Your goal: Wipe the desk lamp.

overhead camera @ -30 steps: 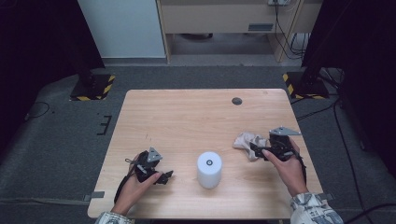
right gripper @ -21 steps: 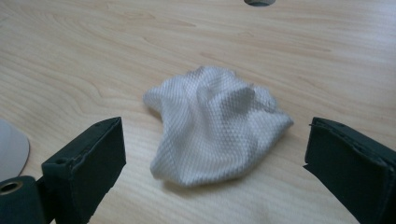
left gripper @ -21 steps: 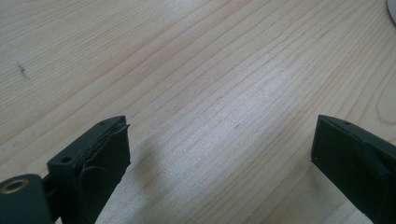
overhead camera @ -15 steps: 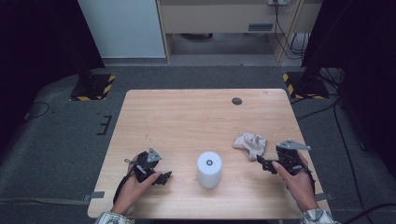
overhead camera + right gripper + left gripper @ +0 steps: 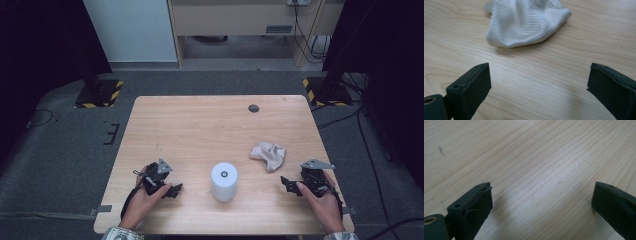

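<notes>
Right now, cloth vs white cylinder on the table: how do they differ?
The cloth is crumpled, low and shapeless; the cylinder stands upright with a flat round top. The cloth is ribbed fabric, as the right gripper view shows; the cylinder looks smooth. The cloth lies ahead of the right gripper; the cylinder sits between the right gripper and the left gripper. Both are pale, rest on the table, and are ungripped.

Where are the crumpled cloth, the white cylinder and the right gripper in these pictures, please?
crumpled cloth (image 5: 269, 155): high view, middle of its folds.
white cylinder (image 5: 224, 181): high view, its upright side.
right gripper (image 5: 286, 184): high view, between its open fingertips.
</notes>
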`<state>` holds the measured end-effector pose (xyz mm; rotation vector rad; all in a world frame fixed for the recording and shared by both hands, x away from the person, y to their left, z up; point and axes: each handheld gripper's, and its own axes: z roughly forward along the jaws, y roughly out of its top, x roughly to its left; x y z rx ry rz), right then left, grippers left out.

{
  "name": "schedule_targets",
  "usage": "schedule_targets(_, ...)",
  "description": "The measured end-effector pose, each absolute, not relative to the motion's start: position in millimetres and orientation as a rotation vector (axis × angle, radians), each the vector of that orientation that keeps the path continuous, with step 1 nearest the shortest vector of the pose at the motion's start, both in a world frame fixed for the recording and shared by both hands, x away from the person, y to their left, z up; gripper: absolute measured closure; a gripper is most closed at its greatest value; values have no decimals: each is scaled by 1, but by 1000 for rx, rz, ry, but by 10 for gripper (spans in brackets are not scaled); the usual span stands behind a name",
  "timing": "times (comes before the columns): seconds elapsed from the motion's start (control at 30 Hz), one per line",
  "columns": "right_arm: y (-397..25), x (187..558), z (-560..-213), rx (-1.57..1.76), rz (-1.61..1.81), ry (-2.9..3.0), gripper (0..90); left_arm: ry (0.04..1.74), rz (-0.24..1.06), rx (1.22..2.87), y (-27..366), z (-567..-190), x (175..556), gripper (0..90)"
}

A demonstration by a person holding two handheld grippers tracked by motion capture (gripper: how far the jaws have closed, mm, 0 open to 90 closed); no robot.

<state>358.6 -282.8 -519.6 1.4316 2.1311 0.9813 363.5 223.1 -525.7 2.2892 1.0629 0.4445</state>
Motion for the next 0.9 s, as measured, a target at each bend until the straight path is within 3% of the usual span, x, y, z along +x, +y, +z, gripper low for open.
schedule_targets(0.2,-288,360,-532,1505,916,2110,59,1123,401,2233,228,-530,366,0)
schedule_targets(0.9,-270,355,-539,1422,889,2137,29,1101,415,2198,230,-533,361,0)
